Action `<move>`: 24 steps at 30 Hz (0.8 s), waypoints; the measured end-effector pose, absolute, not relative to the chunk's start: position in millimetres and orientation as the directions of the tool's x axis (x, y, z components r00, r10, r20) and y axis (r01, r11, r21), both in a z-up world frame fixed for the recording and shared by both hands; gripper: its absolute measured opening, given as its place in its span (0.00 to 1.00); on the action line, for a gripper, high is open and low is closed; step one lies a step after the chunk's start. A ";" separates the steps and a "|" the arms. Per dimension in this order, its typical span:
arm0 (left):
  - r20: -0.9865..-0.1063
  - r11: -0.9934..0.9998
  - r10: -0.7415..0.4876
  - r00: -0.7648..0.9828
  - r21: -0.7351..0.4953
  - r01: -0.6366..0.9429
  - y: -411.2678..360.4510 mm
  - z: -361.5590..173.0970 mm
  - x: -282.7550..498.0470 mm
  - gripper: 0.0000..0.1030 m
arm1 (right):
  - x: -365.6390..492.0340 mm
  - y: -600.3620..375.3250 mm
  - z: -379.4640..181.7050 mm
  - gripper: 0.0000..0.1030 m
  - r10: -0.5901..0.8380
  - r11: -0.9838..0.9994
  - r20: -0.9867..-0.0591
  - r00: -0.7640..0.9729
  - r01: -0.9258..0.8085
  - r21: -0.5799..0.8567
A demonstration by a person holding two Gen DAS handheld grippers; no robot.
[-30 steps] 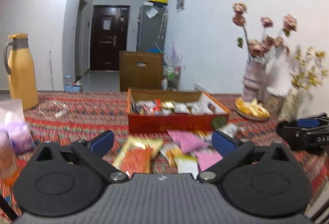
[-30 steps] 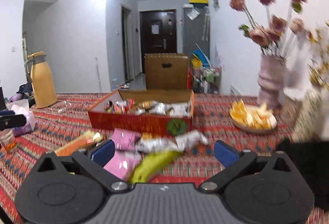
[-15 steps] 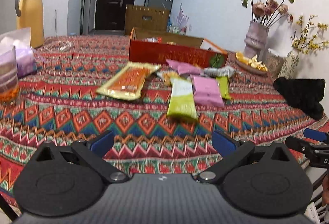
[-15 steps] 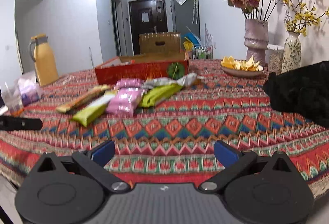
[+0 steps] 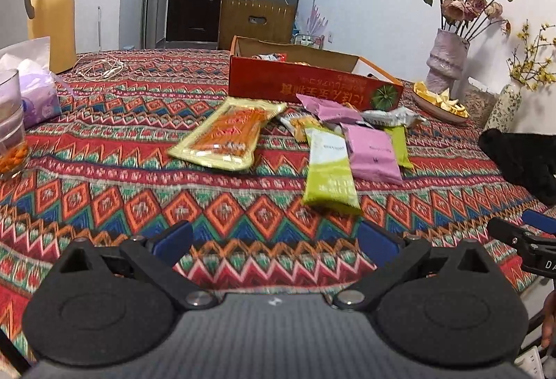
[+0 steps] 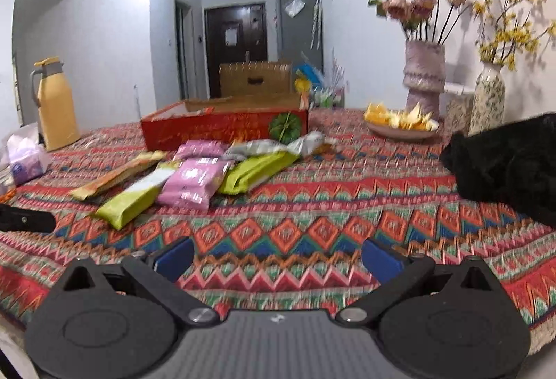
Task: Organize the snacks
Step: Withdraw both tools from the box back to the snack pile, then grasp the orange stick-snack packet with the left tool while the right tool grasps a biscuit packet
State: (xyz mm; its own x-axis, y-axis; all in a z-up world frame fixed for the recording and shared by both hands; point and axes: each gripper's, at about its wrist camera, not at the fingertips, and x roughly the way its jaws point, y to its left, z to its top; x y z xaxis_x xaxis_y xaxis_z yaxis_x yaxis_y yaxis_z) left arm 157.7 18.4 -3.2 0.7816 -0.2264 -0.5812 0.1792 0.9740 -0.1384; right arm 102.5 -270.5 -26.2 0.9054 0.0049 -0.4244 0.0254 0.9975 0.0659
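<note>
Patterned red, orange and green woven cloth over the counter [image 5: 104, 191], pale walls and a dark door behind. Landmark near the far side: a shallow red cardboard box [image 5: 305, 90] with an open top, a few wrappers showing inside.

Loose snacks heaped just in front of the box: a long yellow clear-fronted packet of orange sticks [image 5: 226, 135] to its near left; a lime-green flat pouch [image 5: 328, 170] nearest the viewer; a pink foil pouch [image 5: 371, 149] touching the green one; a second pink pouch [image 5: 330, 109] and a silver crinkled wrapper [image 5: 392, 116] close against the box front. All soft, flat and glossy, partly overlapping.

Left gripper [image 5: 274, 240] and right gripper [image 6: 278, 252] both spread wide, holding nothing, low over the near edge of the cloth, well apart from the pile.

Judged step: start of a reach, no packet yet picked. Next move likely calls for going forward to the nearest green pouch, pinching an edge, then lifting it over the box wall.
</note>
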 end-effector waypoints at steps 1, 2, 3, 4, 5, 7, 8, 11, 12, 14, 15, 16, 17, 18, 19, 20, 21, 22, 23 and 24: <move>-0.579 0.975 -0.222 0.784 -0.136 0.175 19.6 -2.6 162.4 1.00 | 106.8 -269.2 -26.1 1.00 -0.006 0.998 -0.416 0.909 0.029 0.050; -0.576 0.976 -0.216 0.788 -0.133 0.171 21.4 -1.8 168.6 1.00 | 112.7 -267.6 -26.4 1.00 -0.017 0.999 -0.419 0.908 0.032 0.030; -0.574 0.977 -0.212 0.791 -0.130 0.167 22.5 -1.0 173.6 1.00 | 118.7 -267.6 -26.0 1.00 -0.024 0.999 -0.426 0.904 0.037 0.022; -0.575 0.979 -0.202 0.792 -0.126 0.159 24.0 -0.5 180.4 1.00 | 125.0 -267.9 -25.6 1.00 -0.030 0.999 -0.433 0.901 0.044 0.021; -0.577 0.981 -0.195 0.793 -0.122 0.152 25.5 0.2 186.4 1.00 | 130.4 -268.8 -25.1 1.00 -0.035 0.998 -0.441 0.897 0.052 0.027; -0.572 0.981 -0.192 0.798 -0.122 0.149 29.3 1.1 198.4 1.00 | 140.6 -274.9 -24.0 1.00 -0.004 0.996 -0.456 0.890 0.046 0.081; -0.572 0.982 -0.190 0.798 -0.119 0.148 30.4 1.2 204.6 1.00 | 145.3 -279.4 -24.6 1.00 0.030 0.992 -0.459 0.888 0.030 0.123; -0.577 0.985 -0.175 0.798 -0.104 0.141 33.1 -0.5 228.7 1.00 | 168.0 -291.2 -27.2 1.00 0.082 0.978 -0.506 0.859 0.030 0.208; -0.579 0.985 -0.171 0.797 -0.099 0.140 33.8 -1.4 238.2 1.00 | 176.4 -292.9 -27.8 1.00 0.078 0.977 -0.521 0.850 0.038 0.209; -0.585 0.987 -0.160 0.795 -0.087 0.134 34.1 -4.3 255.3 1.00 | 192.1 -294.7 -25.2 0.98 0.062 0.980 -0.525 0.849 0.048 0.192; -0.586 0.987 -0.162 0.794 -0.085 0.139 33.8 -5.0 264.9 1.00 | 200.5 -294.7 -22.1 0.97 0.057 0.982 -0.521 0.852 0.045 0.181; -0.589 0.986 -0.167 0.790 -0.084 0.145 33.3 -5.4 275.5 1.00 | 209.8 -294.3 -17.9 0.96 0.055 0.985 -0.514 0.856 0.038 0.170; -0.592 0.985 -0.171 0.787 -0.083 0.151 32.5 -5.3 286.1 1.00 | 217.7 -294.1 -14.0 0.95 0.055 0.987 -0.505 0.861 0.031 0.160; -0.590 0.983 -0.179 0.788 -0.082 0.162 31.6 -5.5 294.7 1.00 | 226.9 -292.5 -10.2 0.95 0.057 0.989 -0.496 0.866 0.019 0.147; -0.587 0.982 -0.184 0.788 -0.078 0.171 30.7 -6.8 304.5 1.00 | 237.8 -290.9 -7.9 0.94 0.067 0.991 -0.486 0.871 -0.001 0.134; -0.591 0.983 -0.178 0.787 -0.072 0.168 29.2 -9.2 313.9 1.00 | 249.8 -289.2 -7.1 0.93 0.069 0.992 -0.487 0.871 -0.010 0.124; -0.601 0.985 -0.167 0.781 -0.066 0.160 27.9 -13.0 325.1 1.00 | 259.8 -287.7 -6.3 0.91 0.065 0.993 -0.496 0.866 -0.006 0.118; -0.617 0.986 -0.162 0.770 -0.062 0.158 26.4 -16.9 333.4 1.00 | 269.1 -286.5 -6.0 0.91 0.068 0.993 -0.504 0.861 -0.010 0.117; -0.631 0.985 -0.164 0.759 -0.063 0.161 26.1 -19.9 341.2 1.00 | 279.0 -284.8 -5.4 0.91 0.082 0.993 -0.507 0.858 -0.026 0.116; -0.636 0.984 -0.172 0.753 -0.069 0.166 26.6 -22.8 346.6 1.00 | 287.8 -283.8 -4.6 0.91 0.095 0.993 -0.508 0.856 -0.042 0.114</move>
